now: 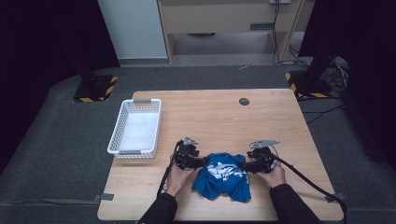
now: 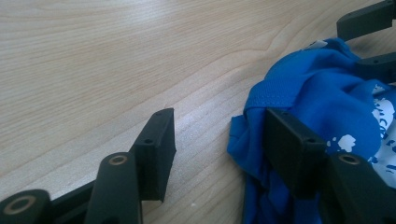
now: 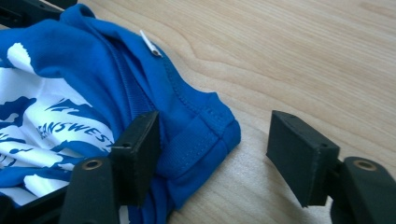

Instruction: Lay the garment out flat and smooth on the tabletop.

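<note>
Near the table's (image 1: 280, 116) front edge, both grippers (image 1: 201, 162) (image 1: 243, 164) straddle, unclenched, the soft, light shirt's (image 1: 223, 176) hems.

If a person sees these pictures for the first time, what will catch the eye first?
First comes the crumpled blue shirt with white print, lying near the front edge of the wooden table. The left gripper and the right gripper flank it, each with open jaws around a fold of its hem. A white basket stands at the table's left edge.
</note>
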Available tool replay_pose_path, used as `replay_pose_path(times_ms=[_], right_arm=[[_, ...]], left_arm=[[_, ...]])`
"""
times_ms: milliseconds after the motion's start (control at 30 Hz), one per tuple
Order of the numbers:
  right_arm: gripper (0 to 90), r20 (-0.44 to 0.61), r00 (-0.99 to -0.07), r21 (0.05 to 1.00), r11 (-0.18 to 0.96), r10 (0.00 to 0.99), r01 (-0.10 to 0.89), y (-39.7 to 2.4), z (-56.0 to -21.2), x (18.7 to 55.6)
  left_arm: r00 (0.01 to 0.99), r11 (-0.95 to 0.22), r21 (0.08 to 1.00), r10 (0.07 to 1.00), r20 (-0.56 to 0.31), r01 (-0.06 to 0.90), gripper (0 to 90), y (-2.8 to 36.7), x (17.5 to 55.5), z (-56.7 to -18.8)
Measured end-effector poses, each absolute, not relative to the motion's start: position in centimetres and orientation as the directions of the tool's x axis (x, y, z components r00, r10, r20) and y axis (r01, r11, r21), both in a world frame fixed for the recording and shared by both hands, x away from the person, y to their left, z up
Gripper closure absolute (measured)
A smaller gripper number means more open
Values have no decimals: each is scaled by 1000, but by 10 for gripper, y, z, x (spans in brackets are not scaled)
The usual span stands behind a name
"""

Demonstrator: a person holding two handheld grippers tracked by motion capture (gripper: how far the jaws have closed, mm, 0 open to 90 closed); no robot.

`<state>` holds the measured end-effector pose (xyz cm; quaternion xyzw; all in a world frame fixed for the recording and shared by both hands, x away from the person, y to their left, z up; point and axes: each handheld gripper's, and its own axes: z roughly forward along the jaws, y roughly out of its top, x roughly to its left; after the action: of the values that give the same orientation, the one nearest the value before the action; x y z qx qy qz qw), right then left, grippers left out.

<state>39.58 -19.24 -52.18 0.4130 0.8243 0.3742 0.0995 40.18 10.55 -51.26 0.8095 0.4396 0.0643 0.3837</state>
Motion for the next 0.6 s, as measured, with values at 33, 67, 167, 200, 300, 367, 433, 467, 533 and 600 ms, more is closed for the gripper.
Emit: replay_pose_path(times_ms=[33, 67, 167, 200, 300, 367, 433, 467, 533, 600], right_arm=[[364, 147, -641, 698, 380, 753, 607, -192, -522, 396], [381, 152, -642, 695, 381, 751, 610, -192, -522, 396], [419, 160, -647, 690, 384, 745, 613, -192, -523, 395], [438, 162, -649, 687, 387, 743, 615, -191, -524, 395], [499, 173, -652, 686, 385, 738, 617, -190, -525, 395], [528, 178, -656, 688, 384, 734, 616, -190, -525, 394], [565, 182, -656, 687, 383, 732, 617, -190, -525, 394], [586, 183, -656, 687, 382, 732, 618, -189, -525, 393], [626, 188, -656, 687, 380, 731, 620, -189, -526, 393], [666, 197, -656, 686, 376, 729, 624, -188, -526, 392]], left_arm=[[606, -321, 676, 760, -234, 664, 457, 105, 402, -513], [606, -323, 673, 760, -234, 665, 465, 105, 402, -514], [607, -325, 667, 757, -241, 671, 493, 105, 402, -517], [608, -327, 665, 756, -242, 672, 507, 105, 402, -517], [611, -332, 660, 753, -245, 674, 541, 104, 401, -518], [615, -335, 660, 749, -246, 672, 566, 103, 401, -518], [620, -339, 659, 744, -249, 672, 600, 103, 401, -519], [624, -343, 657, 740, -251, 672, 616, 102, 401, -520], [628, -346, 653, 734, -259, 674, 667, 101, 400, -521], [633, -350, 652, 729, -261, 672, 704, 101, 399, -522]])
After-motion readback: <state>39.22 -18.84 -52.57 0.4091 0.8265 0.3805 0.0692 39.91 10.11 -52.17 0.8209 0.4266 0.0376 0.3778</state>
